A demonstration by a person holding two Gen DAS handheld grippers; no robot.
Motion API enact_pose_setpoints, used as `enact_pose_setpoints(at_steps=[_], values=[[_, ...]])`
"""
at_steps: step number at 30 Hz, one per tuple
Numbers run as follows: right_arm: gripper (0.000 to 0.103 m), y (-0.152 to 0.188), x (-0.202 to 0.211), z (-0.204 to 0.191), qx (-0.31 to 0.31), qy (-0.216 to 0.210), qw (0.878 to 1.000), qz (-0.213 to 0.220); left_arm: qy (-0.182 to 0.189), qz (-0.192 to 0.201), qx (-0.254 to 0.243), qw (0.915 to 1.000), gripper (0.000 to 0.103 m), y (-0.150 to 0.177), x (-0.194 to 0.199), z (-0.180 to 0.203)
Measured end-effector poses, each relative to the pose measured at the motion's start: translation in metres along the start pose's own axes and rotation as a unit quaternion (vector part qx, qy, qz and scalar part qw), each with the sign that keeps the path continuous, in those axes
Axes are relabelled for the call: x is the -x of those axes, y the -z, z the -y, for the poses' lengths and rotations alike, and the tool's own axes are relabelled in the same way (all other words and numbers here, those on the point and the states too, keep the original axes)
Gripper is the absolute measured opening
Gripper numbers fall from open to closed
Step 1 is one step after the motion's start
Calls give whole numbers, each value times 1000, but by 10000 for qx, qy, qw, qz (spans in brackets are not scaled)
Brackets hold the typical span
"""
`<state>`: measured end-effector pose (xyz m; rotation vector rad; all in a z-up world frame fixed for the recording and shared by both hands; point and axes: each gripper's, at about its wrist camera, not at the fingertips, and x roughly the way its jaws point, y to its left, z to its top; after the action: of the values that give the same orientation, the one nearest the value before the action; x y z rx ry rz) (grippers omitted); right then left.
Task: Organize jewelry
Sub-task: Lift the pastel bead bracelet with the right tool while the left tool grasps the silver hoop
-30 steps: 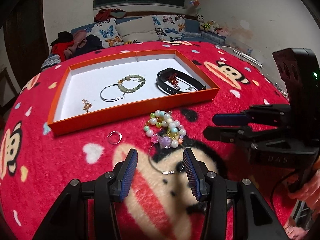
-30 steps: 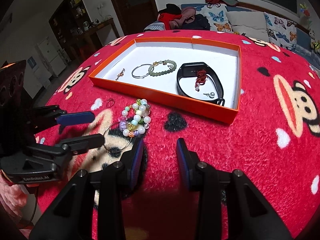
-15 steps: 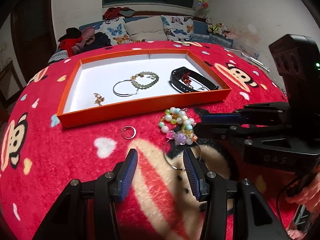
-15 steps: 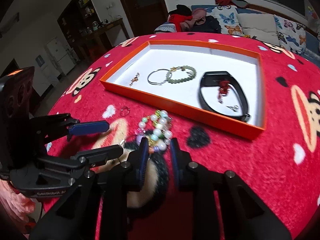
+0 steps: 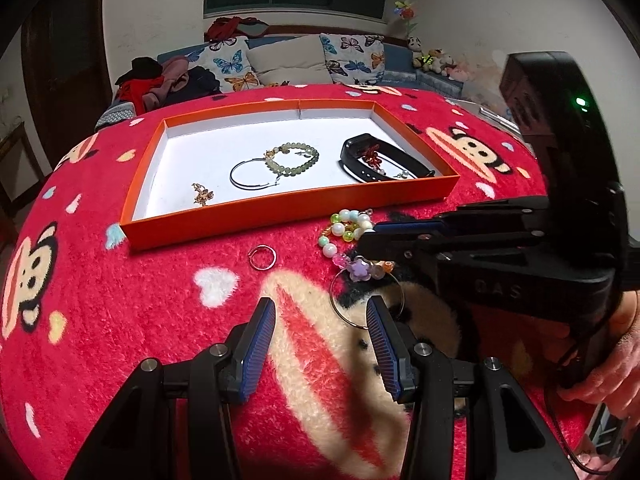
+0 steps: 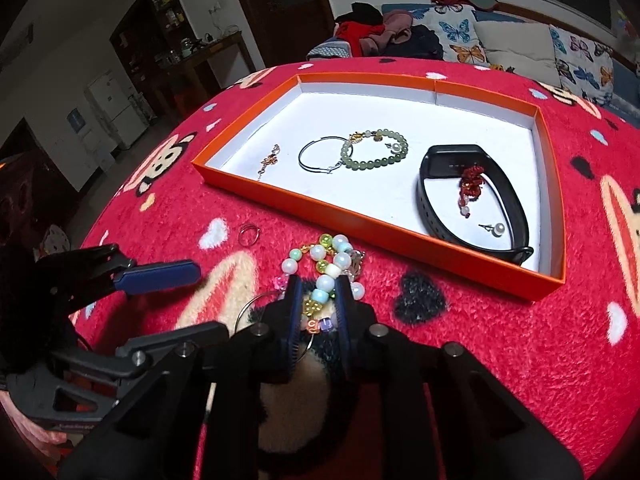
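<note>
At lower centre of the right wrist view, the right claw (image 6: 318,300) has its jaws closing on the colourful bead bracelet (image 6: 324,270), with a strand of beads pinched between the pads. A thin wire hoop (image 6: 256,312) lies under the claw, touching the bracelet. At lower centre of the left wrist view, the left claw (image 5: 320,334) hangs part open over the red monkey-print cover (image 5: 120,300), gripping nothing. A small ring (image 5: 263,257) lies just beside the orange tray (image 5: 280,216). Inside the tray rest a green bead bracelet (image 5: 292,158), a black band (image 5: 380,160) and a gold charm (image 5: 202,194).
</note>
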<state>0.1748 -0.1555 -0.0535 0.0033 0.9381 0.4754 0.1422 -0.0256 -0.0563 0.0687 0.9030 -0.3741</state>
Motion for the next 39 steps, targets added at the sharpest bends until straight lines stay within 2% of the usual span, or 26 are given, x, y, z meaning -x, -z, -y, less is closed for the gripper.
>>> enact_pose_setpoints(at_steps=[3,10,18,20,22,24,33,39], values=[[15,-1,-1,4,-148,-168,9997,-18,-5,2,-3,10000,51,1,1,1],[12,-3,-5,8,-575,-198,9981,-41,-10,6,24,10000,51,1,1,1],[10,-1,-4,-6,-199,197,9996,56,56,32,58,10000,51,3,5,-2],[10,-1,4,-4,-184,168,9996,146,133,46,67,9999,51,2,6,-2],[10,-4,13,-2,-168,132,9995,235,180,50,85,9998,61,2,6,-1],[10,-5,25,0,-129,143,9992,339,205,74,80,9997,65,1,5,1],[10,-10,81,11,-126,184,9954,937,386,-13,-190,9991,65,-7,-14,21],[10,-15,111,12,-125,105,9915,1294,330,-141,-407,9985,65,-10,-29,30]])
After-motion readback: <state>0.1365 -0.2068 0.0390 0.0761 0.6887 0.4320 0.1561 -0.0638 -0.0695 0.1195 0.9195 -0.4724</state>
